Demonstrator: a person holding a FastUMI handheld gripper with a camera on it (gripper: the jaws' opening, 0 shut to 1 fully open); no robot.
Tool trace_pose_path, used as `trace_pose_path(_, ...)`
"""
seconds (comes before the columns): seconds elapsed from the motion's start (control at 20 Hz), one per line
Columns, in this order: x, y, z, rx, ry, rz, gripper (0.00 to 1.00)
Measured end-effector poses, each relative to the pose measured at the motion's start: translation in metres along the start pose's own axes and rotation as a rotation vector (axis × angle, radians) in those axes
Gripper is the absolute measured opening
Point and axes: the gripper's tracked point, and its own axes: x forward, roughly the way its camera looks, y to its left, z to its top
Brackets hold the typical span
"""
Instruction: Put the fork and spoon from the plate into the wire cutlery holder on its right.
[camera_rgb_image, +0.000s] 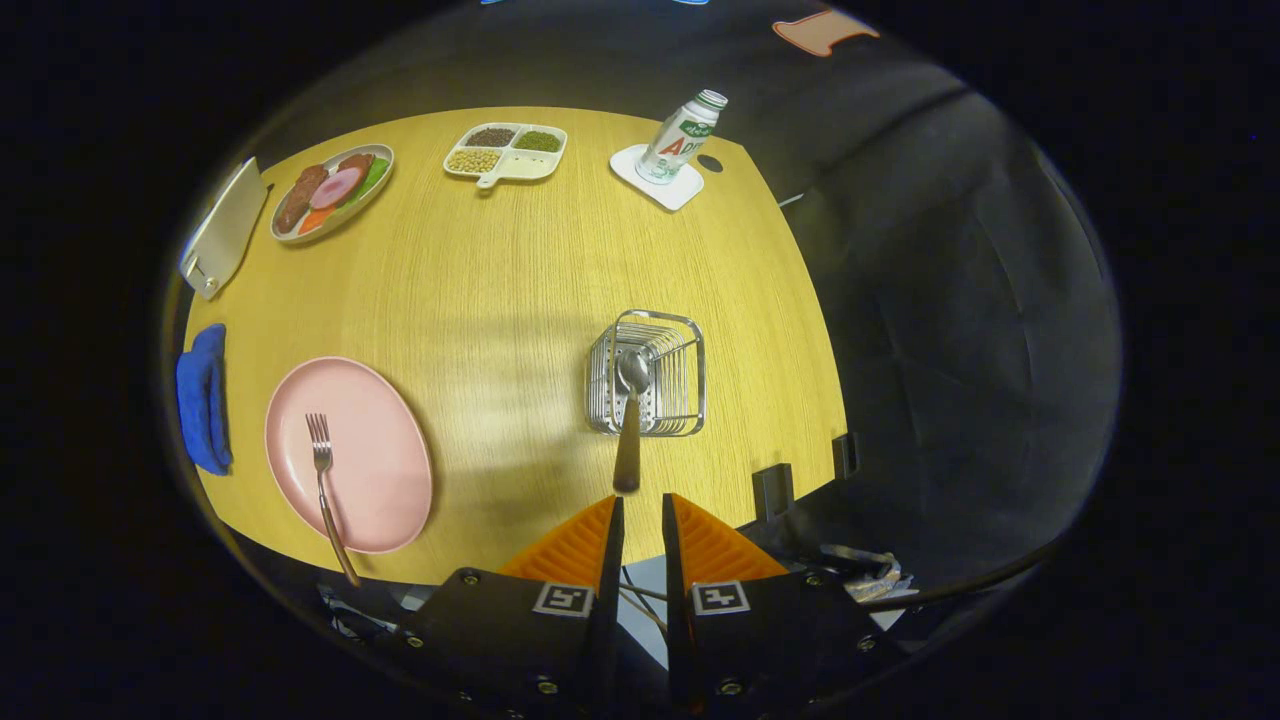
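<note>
One fork (322, 470), one spoon (631, 420), one pink plate (348, 452), one wire holder (648, 373) on a wooden table (500, 280). Fork lying on the plate, tines pointing away, handle overhanging the near rim. Spoon standing bowl-up in the holder, handle slanting back toward the gripper (641, 510), fingers nearly together just behind the handle's end, grip unclear. Farther off: blue cloth (203, 398), food plate (333, 190), divided dish (507, 151), bottle (682, 136) on a coaster (660, 178).

Pink plate (370, 450), blue cloth (203, 400), yellow wood-grain table (520, 270)
</note>
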Motion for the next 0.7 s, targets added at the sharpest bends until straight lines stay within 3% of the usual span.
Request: trace_pose_path(0.7, -0.038, 0.047, 0.005, -0.141, -0.078, -0.006, 0.22)
